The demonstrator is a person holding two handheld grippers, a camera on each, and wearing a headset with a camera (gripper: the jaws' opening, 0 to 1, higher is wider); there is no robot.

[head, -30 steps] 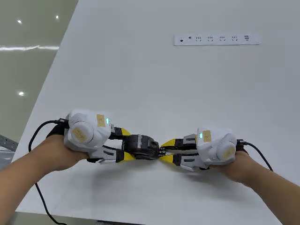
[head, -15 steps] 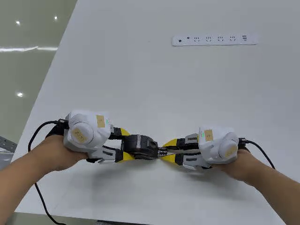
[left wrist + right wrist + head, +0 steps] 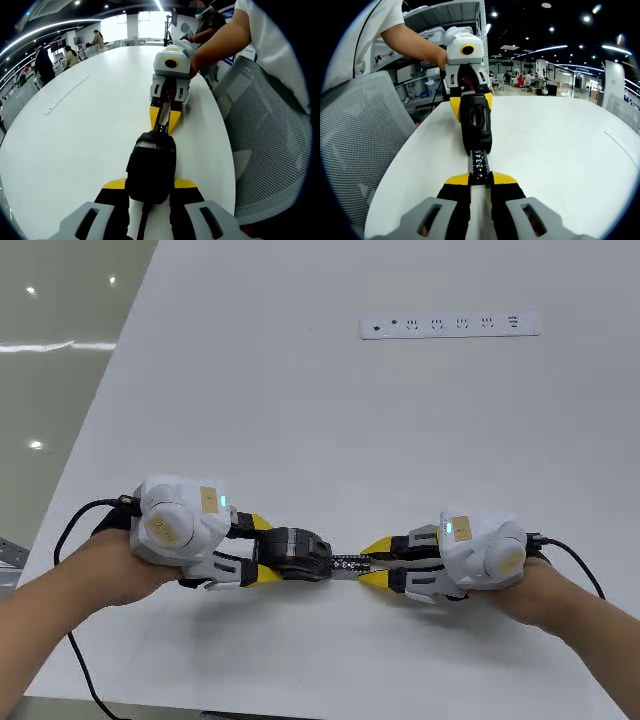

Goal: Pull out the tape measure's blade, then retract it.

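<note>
A black tape measure (image 3: 296, 552) is clamped between the yellow-tipped jaws of my left gripper (image 3: 262, 548), low on the white table (image 3: 330, 420). Its case fills the centre of the left gripper view, tape measure (image 3: 151, 167), with my left gripper (image 3: 149, 183) shut around it. A short length of numbered blade (image 3: 347, 563) runs out to my right gripper (image 3: 376, 562), which is shut on the blade's end. In the right gripper view the blade (image 3: 478, 161) shows its digits between case (image 3: 476, 122) and my right gripper (image 3: 479, 178).
A white power strip (image 3: 450, 325) lies flat at the far side of the table. The table's near edge (image 3: 300, 705) runs just below both hands. A mesh chair (image 3: 265, 145) stands beside the table. Cables trail from both grippers.
My right gripper has moved to the right, away from the case, and a short stretch of blade now shows between them. The left gripper holds the case in place.
</note>
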